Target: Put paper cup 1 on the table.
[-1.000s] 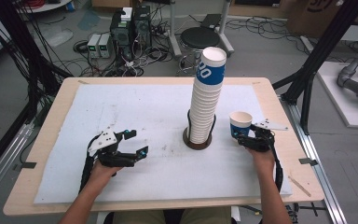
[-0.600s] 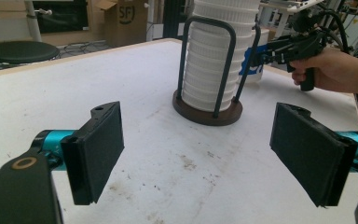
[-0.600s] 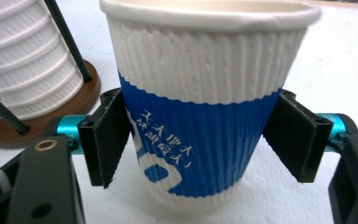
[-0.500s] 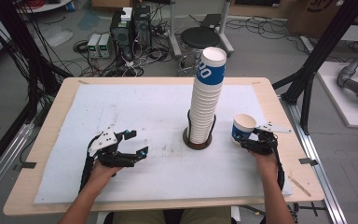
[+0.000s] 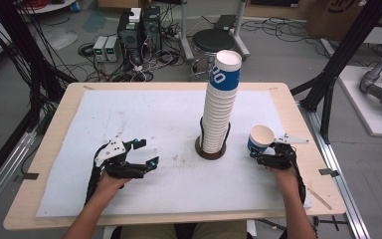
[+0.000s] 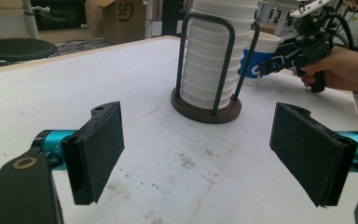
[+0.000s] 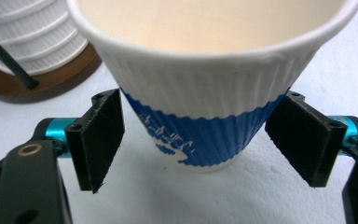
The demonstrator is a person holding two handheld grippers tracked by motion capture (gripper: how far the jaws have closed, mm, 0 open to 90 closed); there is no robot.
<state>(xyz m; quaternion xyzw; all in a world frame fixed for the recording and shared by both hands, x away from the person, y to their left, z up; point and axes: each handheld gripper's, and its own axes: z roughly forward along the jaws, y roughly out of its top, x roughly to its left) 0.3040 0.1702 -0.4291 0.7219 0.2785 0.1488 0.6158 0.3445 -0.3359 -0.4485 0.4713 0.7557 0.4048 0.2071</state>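
right gripper [image 7: 200,144]: released, jaws flank cup [image 7: 214,93] standing on table [image 5: 179,114] | left gripper [image 6: 205,154]: released, holds nothing

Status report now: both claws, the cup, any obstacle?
Left claw open, holds nothing. Right claw open around the cup, pads apart from it. Cup upright on the table. Cup stack beside it, not blocking.

left gripper [image 6: 198,154] jaws stood wide apart, nothing between | cup stack [image 6: 216,56] in wire holder just ahead | right gripper [image 6: 303,46] at blue-white cup [image 6: 256,60] behind holder
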